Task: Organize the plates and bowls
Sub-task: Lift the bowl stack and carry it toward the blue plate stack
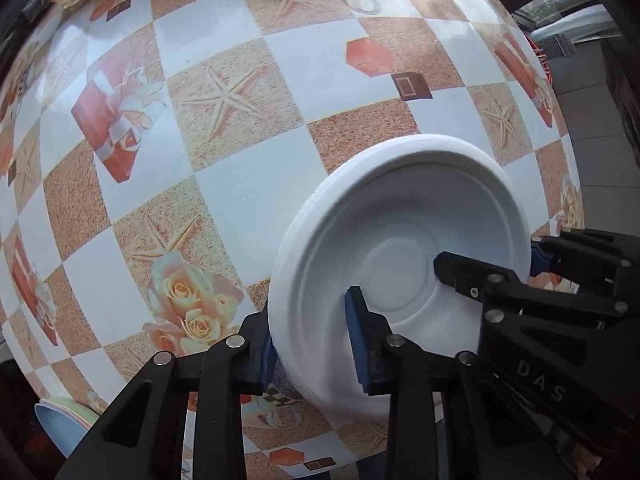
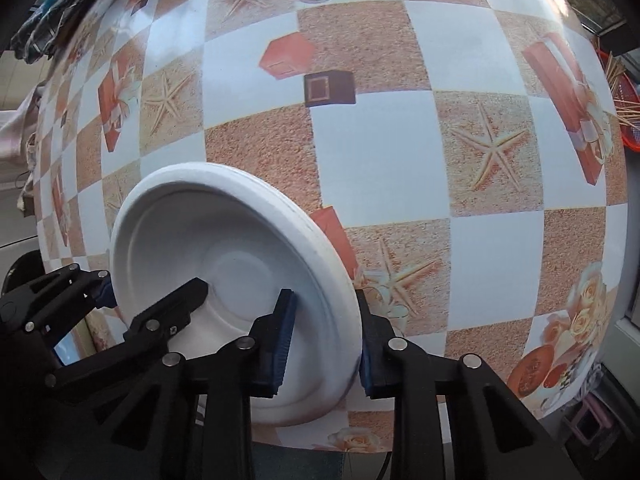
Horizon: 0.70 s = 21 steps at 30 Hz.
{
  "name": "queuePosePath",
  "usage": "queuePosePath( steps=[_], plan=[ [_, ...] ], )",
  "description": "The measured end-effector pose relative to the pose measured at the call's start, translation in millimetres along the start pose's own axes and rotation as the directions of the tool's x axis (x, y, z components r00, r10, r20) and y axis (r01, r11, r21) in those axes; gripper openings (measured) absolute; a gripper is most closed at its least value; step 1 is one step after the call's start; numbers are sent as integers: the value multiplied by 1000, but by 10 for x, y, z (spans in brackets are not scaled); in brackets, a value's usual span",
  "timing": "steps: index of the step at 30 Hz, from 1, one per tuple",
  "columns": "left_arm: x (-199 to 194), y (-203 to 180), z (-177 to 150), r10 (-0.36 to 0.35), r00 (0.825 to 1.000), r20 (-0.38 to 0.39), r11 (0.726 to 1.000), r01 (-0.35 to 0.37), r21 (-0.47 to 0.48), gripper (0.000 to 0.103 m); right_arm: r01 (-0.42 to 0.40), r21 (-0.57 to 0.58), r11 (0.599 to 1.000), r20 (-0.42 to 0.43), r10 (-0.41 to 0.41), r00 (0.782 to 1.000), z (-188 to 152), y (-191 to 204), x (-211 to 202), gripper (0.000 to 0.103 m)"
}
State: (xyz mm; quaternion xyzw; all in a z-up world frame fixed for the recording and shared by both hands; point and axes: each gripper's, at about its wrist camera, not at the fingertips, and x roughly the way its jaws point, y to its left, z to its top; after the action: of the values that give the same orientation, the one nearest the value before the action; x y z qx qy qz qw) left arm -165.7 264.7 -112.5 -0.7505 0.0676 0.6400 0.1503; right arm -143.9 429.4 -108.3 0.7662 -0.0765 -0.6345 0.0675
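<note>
A stack of white foam bowls (image 1: 400, 240) stands on the patterned tablecloth (image 1: 248, 200); it also shows in the right wrist view (image 2: 224, 248). My left gripper (image 1: 312, 344) is shut on the stack's near left rim, one blue pad inside the bowl and one outside. My right gripper (image 2: 324, 344) is shut on the opposite rim in the same way. In the left wrist view the right gripper (image 1: 484, 260) shows at the right side of the bowl. In the right wrist view the left gripper (image 2: 156, 288) shows at the bowl's left side.
A pale blue and green dish (image 1: 64, 420) lies at the table's near left edge. A red basket with wooden sticks (image 2: 624, 108) stands off the table's right side. Cloth (image 2: 44, 28) hangs beyond the far left corner.
</note>
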Motion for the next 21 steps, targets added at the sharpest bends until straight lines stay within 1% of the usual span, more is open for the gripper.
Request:
queuePosePath(
  steps=[8, 13, 21],
  plan=[
    [-9, 294, -269, 4, 1000, 10, 999, -4, -36, 34, 10, -66, 998, -28, -12, 1000, -168, 414, 120, 29],
    [-14, 526, -548, 18, 1000, 22, 999, -17, -51, 35, 17, -131, 991, -47, -23, 999, -304, 764, 223, 29],
    [-10, 883, -1021, 49, 998, 38, 995, -45, -91, 36, 15, -200, 980, -80, -32, 996, -499, 1266, 387, 30]
  ],
)
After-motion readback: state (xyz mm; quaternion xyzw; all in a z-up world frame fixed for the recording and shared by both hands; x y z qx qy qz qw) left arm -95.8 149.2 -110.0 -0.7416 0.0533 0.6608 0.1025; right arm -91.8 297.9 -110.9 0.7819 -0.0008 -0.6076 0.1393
